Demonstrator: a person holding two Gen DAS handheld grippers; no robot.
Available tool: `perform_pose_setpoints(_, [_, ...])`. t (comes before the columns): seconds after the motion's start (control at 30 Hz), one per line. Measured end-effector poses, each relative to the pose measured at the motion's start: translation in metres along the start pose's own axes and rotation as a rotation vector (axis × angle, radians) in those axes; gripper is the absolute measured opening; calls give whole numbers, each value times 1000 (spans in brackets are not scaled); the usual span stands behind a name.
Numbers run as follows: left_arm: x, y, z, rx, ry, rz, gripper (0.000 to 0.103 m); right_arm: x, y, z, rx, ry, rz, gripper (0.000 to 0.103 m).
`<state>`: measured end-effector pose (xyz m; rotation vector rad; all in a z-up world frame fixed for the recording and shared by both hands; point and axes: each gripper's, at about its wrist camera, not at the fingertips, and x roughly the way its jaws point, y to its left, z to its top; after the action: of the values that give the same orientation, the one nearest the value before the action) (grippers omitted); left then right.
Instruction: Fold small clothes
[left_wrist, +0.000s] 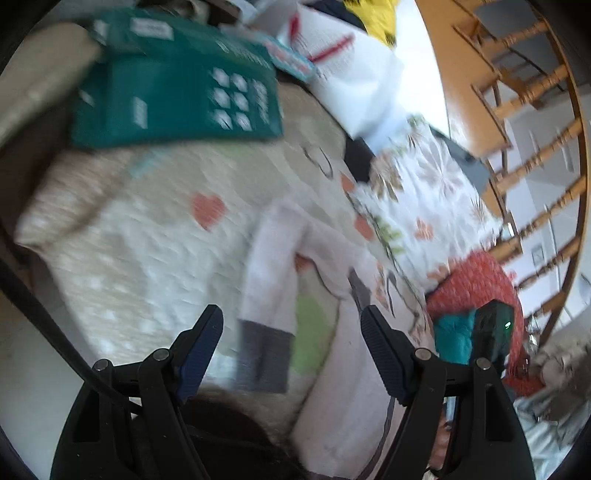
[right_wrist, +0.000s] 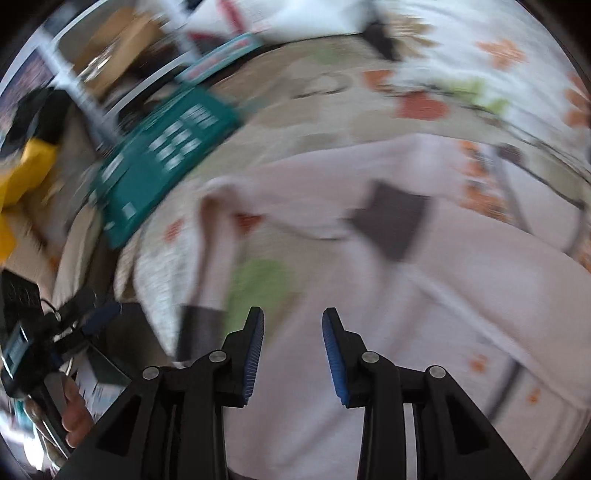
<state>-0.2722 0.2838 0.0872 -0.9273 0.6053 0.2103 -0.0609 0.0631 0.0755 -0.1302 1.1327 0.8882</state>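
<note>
A small pale pink garment (left_wrist: 343, 369) with grey cuffs lies on a quilted blanket with orange hearts (left_wrist: 155, 236). One sleeve (left_wrist: 271, 258) with a grey cuff (left_wrist: 264, 356) stretches toward me. My left gripper (left_wrist: 291, 328) is open, hovering above the sleeve cuff and empty. In the right wrist view the same garment (right_wrist: 424, 295) fills the middle, a grey cuff (right_wrist: 395, 225) lying on it. My right gripper (right_wrist: 293, 325) is open just above the garment body, holding nothing. Both views are blurred by motion.
A teal packet (left_wrist: 173, 96) lies at the blanket's far edge and shows in the right wrist view (right_wrist: 162, 155). A floral cloth (left_wrist: 424, 206), a red garment (left_wrist: 476, 284) and a white bag (left_wrist: 351, 74) lie to the right. A wooden chair (left_wrist: 532, 155) stands beyond. The other gripper (right_wrist: 33, 350) is at left.
</note>
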Motion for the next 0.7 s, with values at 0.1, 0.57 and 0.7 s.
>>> perform_pose_setpoints(0.1, [-23,2,6,0,-56,16,76,25,47,4,-106,43,33,36])
perform_pose_setpoints(0.57, [-45,3,8,27,-118,68,76,110,134,-32,-363,203,-100,40])
perform_pose_setpoints(0.7, [-46,-2,5,39,-113,86,76,95,135,-30,-353,164,-92,6])
